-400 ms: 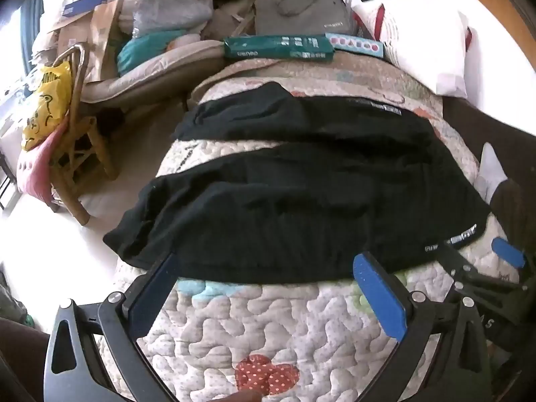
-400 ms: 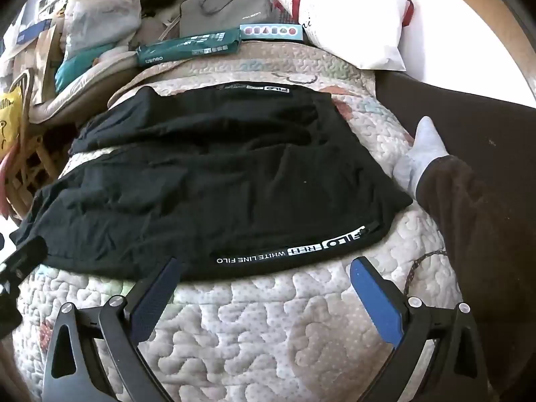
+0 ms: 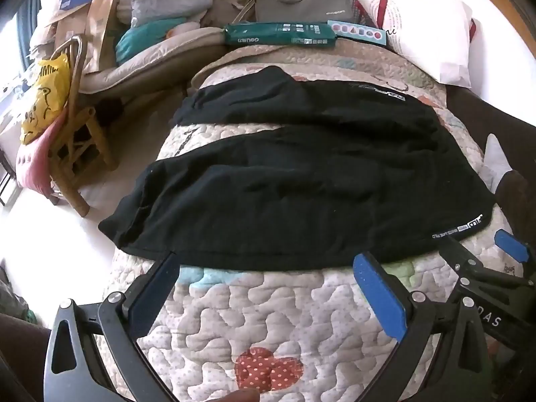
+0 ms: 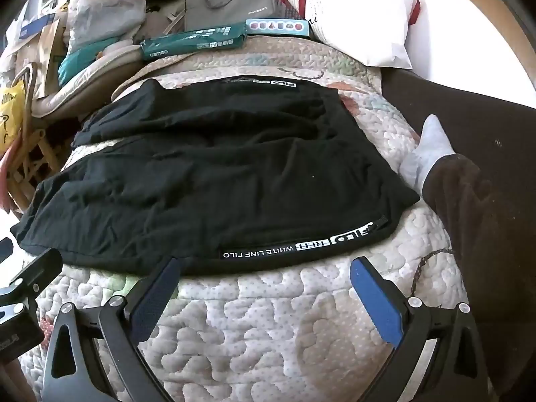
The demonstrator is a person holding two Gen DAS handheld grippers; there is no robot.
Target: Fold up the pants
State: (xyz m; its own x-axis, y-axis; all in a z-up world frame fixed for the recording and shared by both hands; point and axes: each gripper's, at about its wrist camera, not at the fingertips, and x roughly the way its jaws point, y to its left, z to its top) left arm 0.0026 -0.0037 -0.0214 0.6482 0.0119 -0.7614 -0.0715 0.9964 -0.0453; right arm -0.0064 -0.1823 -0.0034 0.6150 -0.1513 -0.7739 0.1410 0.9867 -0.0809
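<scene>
Home bedroom. Bed with patchwork quilt (image 3: 268, 315), white pillow (image 3: 432, 37) at head. Wooden chair (image 3: 77, 154) beside bed, yellow bag (image 3: 43, 100) on it. Piled bags, clothes, boxes along far side. Socked foot (image 4: 428, 147) on quilt edge.

Black pants (image 3: 301, 174) carry white lettering along one edge. The quilt (image 3: 284, 318) is cream with pastel patches and a red white-dotted heart (image 3: 268, 368). Each tool's pads (image 4: 378, 305) are blue on black frames.
</scene>
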